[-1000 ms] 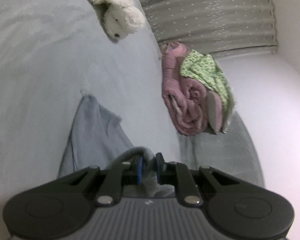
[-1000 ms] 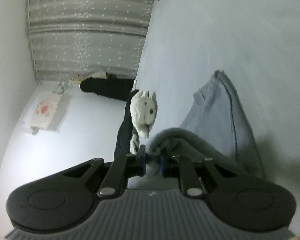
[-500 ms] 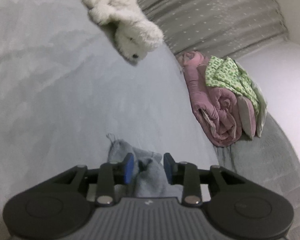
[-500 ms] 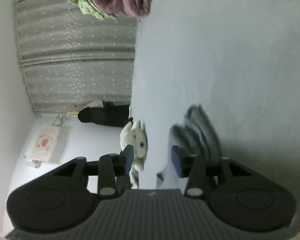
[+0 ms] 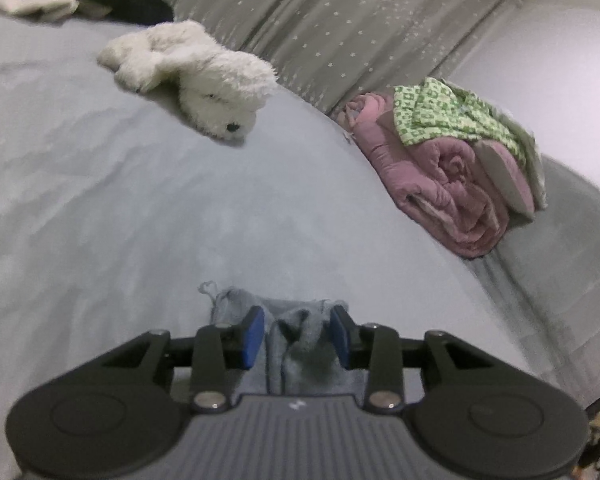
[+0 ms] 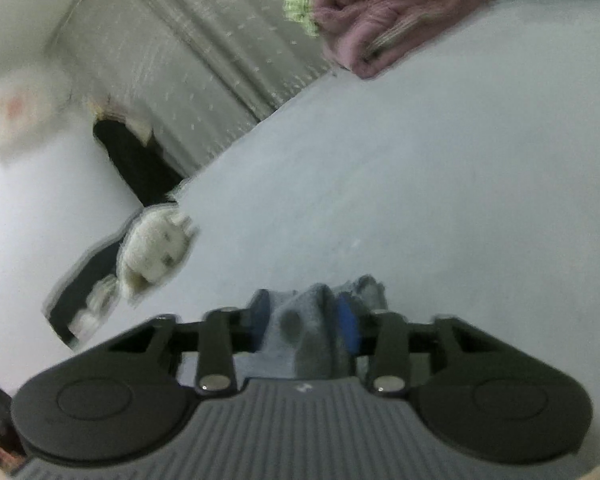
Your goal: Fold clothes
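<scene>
A grey-blue garment (image 5: 236, 304) lies bunched on the pale grey bed sheet (image 5: 100, 208), right under my left gripper (image 5: 297, 334). That gripper is open, and a fold of the cloth sits loose between its blue pads (image 5: 254, 334). In the right wrist view the same garment (image 6: 364, 286) shows as a rumpled ridge on the sheet (image 6: 460, 184). My right gripper (image 6: 303, 318) is open too, its pads apart on either side of the ridge. Most of the garment is hidden below both grippers.
A white plush toy (image 5: 204, 80) lies at the far edge of the bed, also in the right wrist view (image 6: 152, 248). A rolled pink quilt (image 5: 452, 192) with a green patterned cloth (image 5: 440, 116) on it sits at the right. Grey dotted curtains (image 5: 340, 20) hang behind.
Both grippers have gone from shut on the garment to open. The lifted cloth has dropped onto the sheet in a small heap, and both cameras have tilted toward level.
</scene>
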`<state>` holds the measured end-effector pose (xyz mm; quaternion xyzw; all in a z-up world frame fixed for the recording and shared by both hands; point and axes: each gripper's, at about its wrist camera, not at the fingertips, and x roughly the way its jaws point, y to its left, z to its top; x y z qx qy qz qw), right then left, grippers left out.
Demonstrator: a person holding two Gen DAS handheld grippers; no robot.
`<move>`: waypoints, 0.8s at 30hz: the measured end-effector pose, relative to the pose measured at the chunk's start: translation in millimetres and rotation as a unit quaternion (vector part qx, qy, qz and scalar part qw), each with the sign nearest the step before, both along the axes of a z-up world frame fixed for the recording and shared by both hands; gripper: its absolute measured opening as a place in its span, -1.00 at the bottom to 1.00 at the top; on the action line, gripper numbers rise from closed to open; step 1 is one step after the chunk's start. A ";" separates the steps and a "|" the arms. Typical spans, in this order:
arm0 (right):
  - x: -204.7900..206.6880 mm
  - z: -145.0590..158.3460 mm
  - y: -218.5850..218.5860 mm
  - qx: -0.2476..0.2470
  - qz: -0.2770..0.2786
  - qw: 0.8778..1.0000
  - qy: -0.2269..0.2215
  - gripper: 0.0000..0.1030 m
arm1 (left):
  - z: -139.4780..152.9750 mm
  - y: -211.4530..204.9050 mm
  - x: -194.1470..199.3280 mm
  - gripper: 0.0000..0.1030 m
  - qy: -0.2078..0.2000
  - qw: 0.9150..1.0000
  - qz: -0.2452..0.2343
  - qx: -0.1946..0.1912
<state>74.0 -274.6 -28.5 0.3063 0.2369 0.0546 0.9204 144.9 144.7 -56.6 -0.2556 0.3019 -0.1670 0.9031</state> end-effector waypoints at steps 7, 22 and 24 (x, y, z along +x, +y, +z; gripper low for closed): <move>-5.1 7.8 29.7 -0.139 -0.017 0.989 -0.042 -0.81 | 21.4 -12.9 -10.0 -0.84 -0.071 0.995 0.028 0.062; 48.7 -19.5 33.5 -0.203 -0.038 0.978 0.040 -0.77 | -21.5 -13.6 33.6 -0.99 -0.011 0.987 0.092 0.129; 44.3 -16.3 31.4 -0.196 -0.041 0.979 0.039 -0.73 | -21.4 -12.4 33.3 -0.99 -0.010 0.988 0.092 0.124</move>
